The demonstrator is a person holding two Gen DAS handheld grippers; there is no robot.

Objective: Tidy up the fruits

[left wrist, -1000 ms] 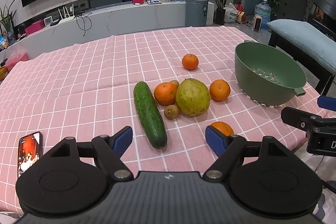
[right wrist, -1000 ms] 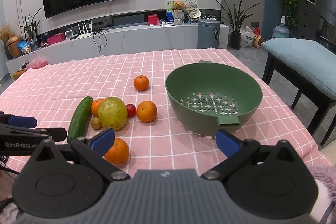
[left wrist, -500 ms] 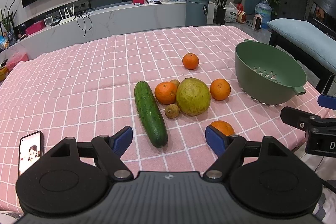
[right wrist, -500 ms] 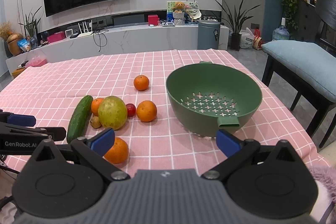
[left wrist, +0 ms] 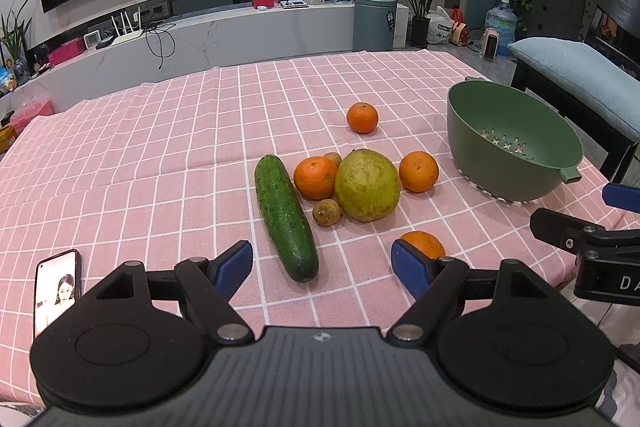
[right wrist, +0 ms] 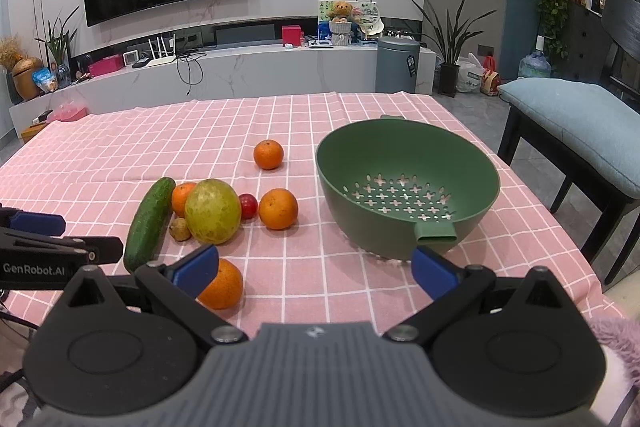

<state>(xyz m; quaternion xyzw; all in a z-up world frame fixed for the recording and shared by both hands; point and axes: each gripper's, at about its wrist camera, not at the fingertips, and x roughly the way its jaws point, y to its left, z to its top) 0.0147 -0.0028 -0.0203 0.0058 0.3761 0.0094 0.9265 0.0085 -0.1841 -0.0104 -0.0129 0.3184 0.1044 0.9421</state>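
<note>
On the pink checked tablecloth lie a cucumber (left wrist: 286,217), a large yellow-green fruit (left wrist: 367,185), several oranges (left wrist: 315,177) and two small brown fruits (left wrist: 327,212). A small red fruit (right wrist: 249,205) shows only in the right wrist view. An empty green colander (right wrist: 408,187) stands at the right, also in the left wrist view (left wrist: 512,143). My left gripper (left wrist: 322,269) is open and empty just before the cucumber's near end. My right gripper (right wrist: 316,269) is open and empty, with the nearest orange (right wrist: 222,285) by its left finger.
A phone (left wrist: 56,289) with a lit screen lies at the table's near left. A chair with a blue cushion (right wrist: 576,123) stands beyond the table's right edge. A grey bin (right wrist: 398,65) and a low TV shelf stand behind the table.
Both grippers have held almost still and stayed open. The fruits and colander have not moved. Only the phone's screen picture has changed.
</note>
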